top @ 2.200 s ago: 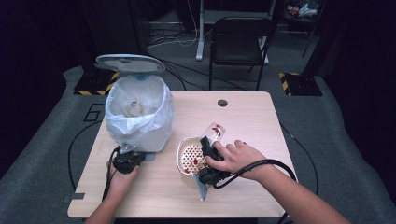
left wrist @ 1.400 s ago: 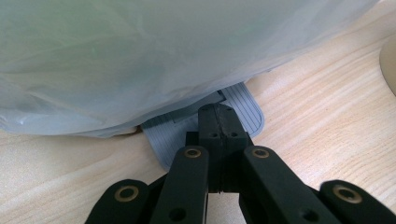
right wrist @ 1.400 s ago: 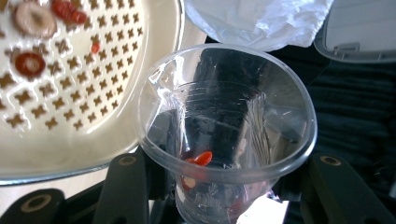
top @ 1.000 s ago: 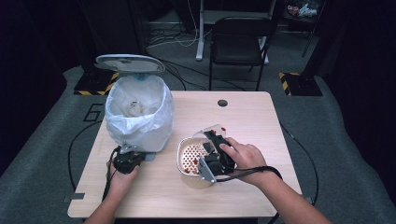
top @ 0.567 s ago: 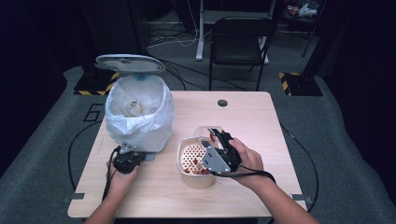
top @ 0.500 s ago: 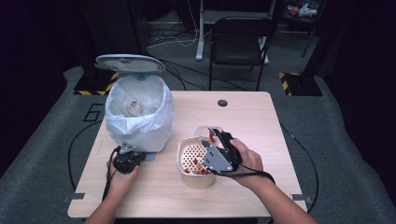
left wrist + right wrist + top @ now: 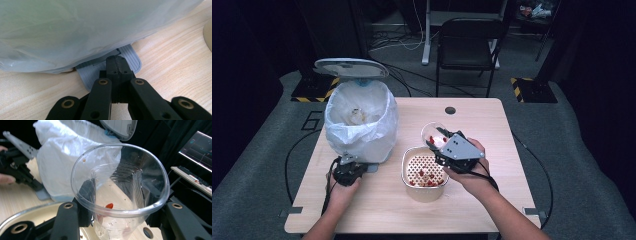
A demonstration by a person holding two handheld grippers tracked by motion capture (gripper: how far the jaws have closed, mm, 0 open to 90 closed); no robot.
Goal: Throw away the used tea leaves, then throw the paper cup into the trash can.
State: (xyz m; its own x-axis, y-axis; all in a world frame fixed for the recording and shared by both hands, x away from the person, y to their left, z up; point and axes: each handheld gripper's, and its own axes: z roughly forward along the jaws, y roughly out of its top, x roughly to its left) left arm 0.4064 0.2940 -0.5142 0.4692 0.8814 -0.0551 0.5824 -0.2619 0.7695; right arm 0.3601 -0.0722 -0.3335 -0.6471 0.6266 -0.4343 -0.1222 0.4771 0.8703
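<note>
Gripping a clear ribbed plastic cup [image 7: 120,195] w/ right gripper [image 7: 451,150] clamped on its walls, above the cream perforated strainer bowl [image 7: 424,172]. Cup's light, thin, crushable; squeezing mid-wall gently. Left gripper [image 7: 117,67] is closed, pressing grey bin pedal [image 7: 130,60].

Bright table, dark surround (high view soft).

place: looks like a lab or recording studio, not anyone's home
walls: black curtains all round the upper part of the frame
floor: grey carpet with loose cables [image 7: 412,40] running along the top, plus yellow-black hazard tape [image 7: 314,98] at upper left
furniture: one light wooden table [image 7: 492,130] mid-frame, black folding chair [image 7: 469,47] behind it
gear: lit computer monitor [image 7: 197,150] and keyboard at right of the right gripper view
</note>
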